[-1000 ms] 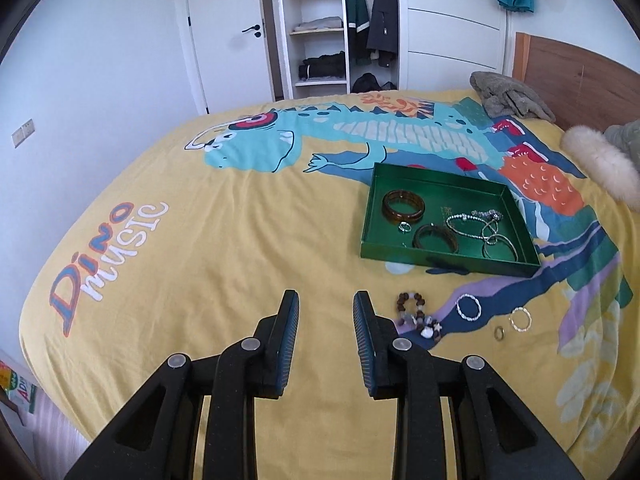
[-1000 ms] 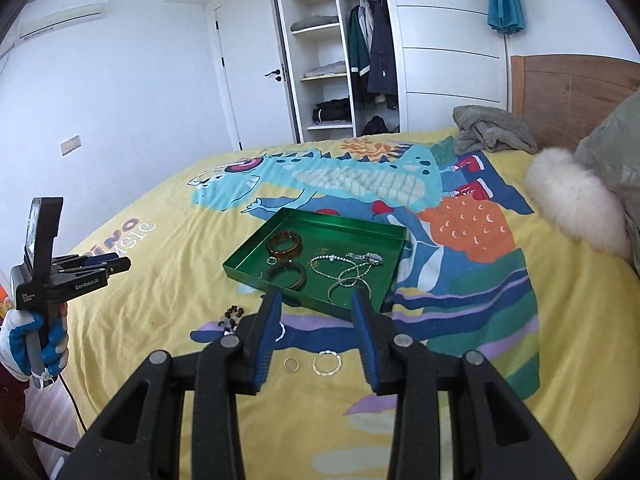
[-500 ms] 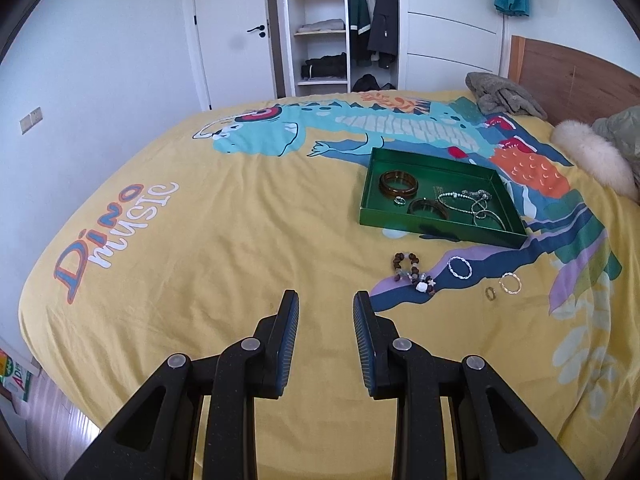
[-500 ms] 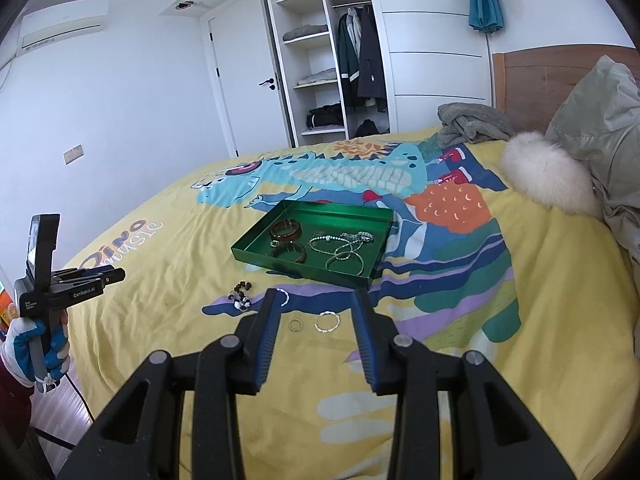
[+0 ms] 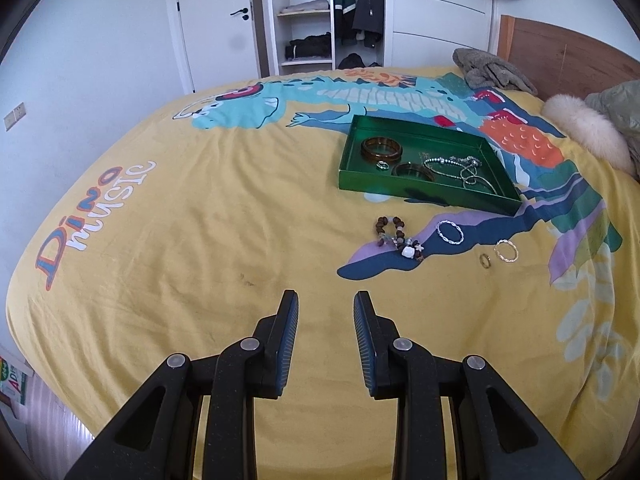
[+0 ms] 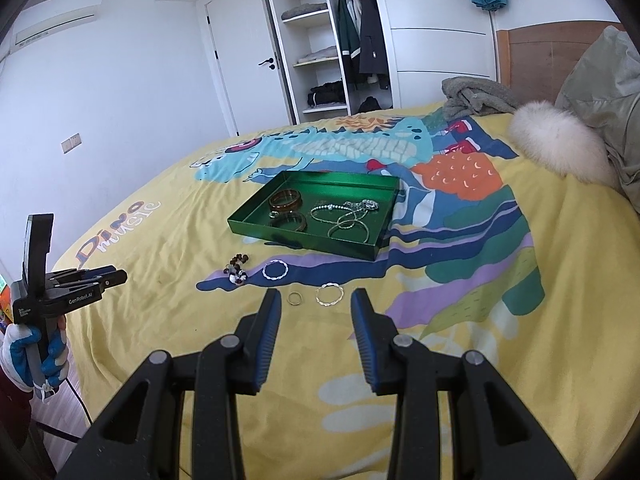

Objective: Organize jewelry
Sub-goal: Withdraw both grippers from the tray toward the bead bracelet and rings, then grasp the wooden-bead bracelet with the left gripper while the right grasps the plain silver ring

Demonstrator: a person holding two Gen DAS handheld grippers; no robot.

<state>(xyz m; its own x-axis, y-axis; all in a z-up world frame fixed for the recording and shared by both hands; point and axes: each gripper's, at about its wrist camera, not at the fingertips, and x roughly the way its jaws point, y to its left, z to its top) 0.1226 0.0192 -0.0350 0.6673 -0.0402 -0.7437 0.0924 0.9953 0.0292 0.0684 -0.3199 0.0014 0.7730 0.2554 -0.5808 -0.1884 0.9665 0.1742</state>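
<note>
A green tray on the yellow bed holds two brown bangles, a small ring and silver chains. In front of it lie a beaded bracelet, a silver twisted ring, a small gold ring and another twisted ring. My left gripper is open and empty, well short of the beads. My right gripper is open and empty, just short of the two rings.
A white fur item and an olive jacket lie at the right by the wooden headboard. A grey cloth lies at the far side. The left gripper in a gloved hand shows in the right wrist view.
Both grippers have drawn back from the tray and the loose jewelry, which now looks smaller and farther. Both stay open and empty.
</note>
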